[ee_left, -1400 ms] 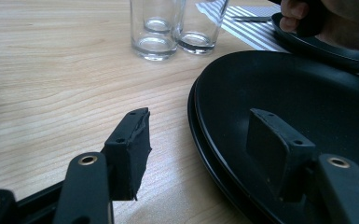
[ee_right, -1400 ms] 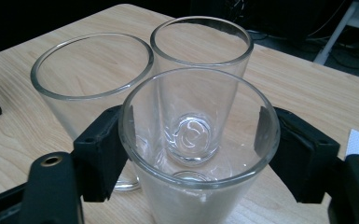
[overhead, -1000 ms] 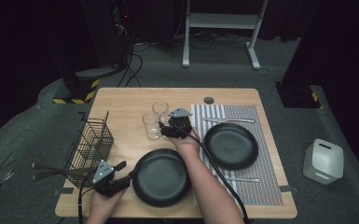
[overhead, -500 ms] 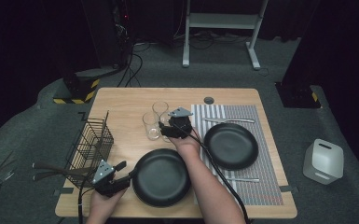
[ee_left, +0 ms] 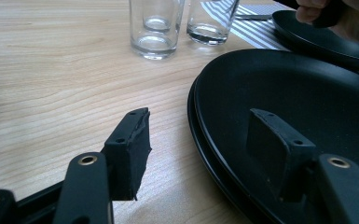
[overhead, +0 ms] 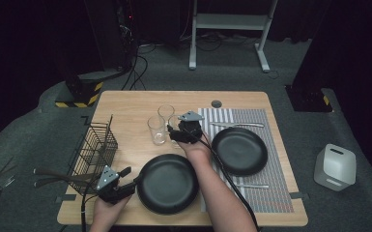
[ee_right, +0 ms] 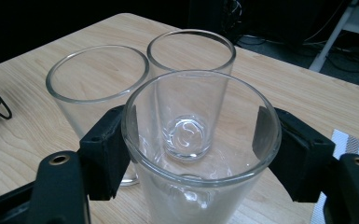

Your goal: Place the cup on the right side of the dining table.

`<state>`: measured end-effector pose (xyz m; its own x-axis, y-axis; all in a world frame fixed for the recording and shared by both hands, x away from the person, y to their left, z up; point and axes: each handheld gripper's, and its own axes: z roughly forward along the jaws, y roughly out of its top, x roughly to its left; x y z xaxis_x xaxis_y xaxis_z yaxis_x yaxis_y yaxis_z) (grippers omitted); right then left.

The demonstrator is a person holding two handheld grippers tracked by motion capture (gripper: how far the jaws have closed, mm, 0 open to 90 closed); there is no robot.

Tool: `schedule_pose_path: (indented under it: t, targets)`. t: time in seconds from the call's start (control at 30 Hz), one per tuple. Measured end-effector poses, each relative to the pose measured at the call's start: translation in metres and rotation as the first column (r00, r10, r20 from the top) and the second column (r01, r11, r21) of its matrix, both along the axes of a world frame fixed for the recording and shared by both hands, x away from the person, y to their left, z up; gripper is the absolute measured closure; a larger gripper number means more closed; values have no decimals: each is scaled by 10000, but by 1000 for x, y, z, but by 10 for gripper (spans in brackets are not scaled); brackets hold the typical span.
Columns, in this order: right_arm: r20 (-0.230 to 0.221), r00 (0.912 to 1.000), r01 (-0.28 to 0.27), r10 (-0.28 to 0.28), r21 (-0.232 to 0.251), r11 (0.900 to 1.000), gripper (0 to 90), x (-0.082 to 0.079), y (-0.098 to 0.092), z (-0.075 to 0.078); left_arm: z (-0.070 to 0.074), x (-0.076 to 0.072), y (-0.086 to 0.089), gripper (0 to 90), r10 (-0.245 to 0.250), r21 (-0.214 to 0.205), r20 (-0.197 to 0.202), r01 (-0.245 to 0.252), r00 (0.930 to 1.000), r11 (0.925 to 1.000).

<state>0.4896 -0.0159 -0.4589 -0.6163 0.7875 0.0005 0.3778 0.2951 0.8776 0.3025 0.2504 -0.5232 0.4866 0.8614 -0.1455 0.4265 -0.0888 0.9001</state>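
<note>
Right hand-held gripper point(ee_right: 193, 154) clamps one of three glasses point(ee_right: 200, 154).

- The worktop point(overhead: 125, 104) is evenly lit from above in the high view, while the surrounding room is left nearly black.
- Soft glare is seen on the glass point(ee_right: 200, 154) rim.
- Near jaws are rendered slightly blurred in both gripper views.

Legible text: none. No labels, brands, numbers or signs can be read on any item in the high view or either gripper view.
</note>
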Motion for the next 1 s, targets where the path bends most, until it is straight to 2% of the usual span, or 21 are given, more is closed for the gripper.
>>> schedule_pose_path:
  t: [1.0]
  targets:
    - [310,9975,632,-630,-58,9980,282,6,-26,12,0,0,0,398,11,0,-19,-11,10000,10000]
